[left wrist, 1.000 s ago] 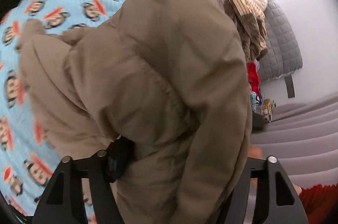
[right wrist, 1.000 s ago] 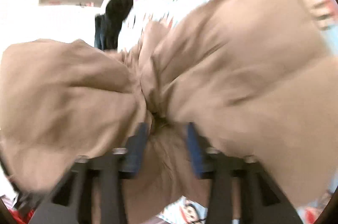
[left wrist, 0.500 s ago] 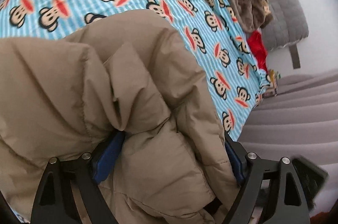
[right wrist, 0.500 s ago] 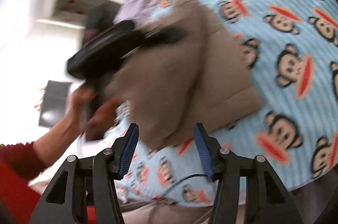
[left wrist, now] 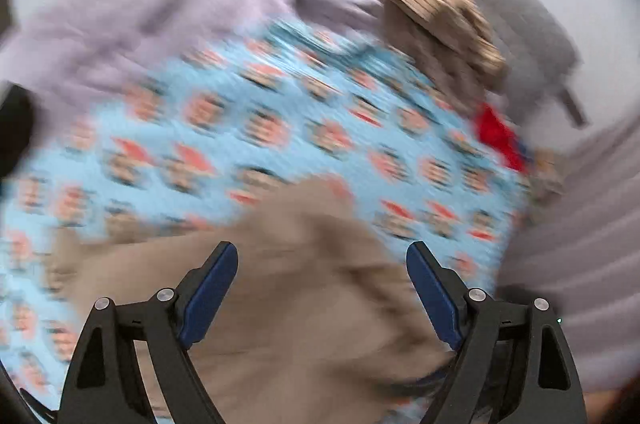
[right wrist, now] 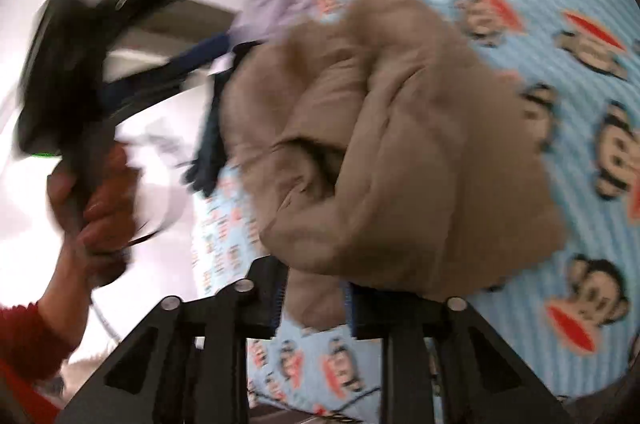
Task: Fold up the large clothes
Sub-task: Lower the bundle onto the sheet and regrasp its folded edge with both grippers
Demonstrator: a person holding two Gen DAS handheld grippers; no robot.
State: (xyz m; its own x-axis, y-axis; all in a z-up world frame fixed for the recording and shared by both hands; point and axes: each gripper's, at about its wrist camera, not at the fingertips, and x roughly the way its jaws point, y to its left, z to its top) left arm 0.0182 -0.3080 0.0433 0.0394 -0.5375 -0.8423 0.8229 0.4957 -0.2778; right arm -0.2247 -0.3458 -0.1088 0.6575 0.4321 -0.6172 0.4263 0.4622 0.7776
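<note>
Tan padded cloth fills the gap between my right jaws: the right gripper [right wrist: 312, 308] is clamped on a lower fold of the jacket [right wrist: 384, 144], pads pressed together on the fabric at about 6 o'clock in the right wrist view. Half a second ago those same jaws stood apart and bare above the bedspread, so the right side has just taken a fresh hold. On the left it goes the other way. The left gripper [left wrist: 322, 288] has its blue pads spread wide with nothing pinched between them, where half a second ago the cloth was bunched right between them; now the jacket [left wrist: 304, 288] lies loose beneath and beyond them, from 6 to 9 o'clock in that view. The left view is heavily smeared, so I take it that hand is swinging fast.

Moving outward, the jacket sits in a crumpled heap on the monkey-print bedspread [right wrist: 560, 4], not yet flat or squared. In the right wrist view the left gripper is a dark blur at 10 o'clock, gripped by my left hand [right wrist: 96, 208]. Farther out in the left view, a striped brown garment [left wrist: 440, 12] lies at 1 o'clock and a lilac blanket [left wrist: 132, 20] at 10.

I judge this a hand-over of grip: the fold itself is barely begun, and the left needs a new edge.
</note>
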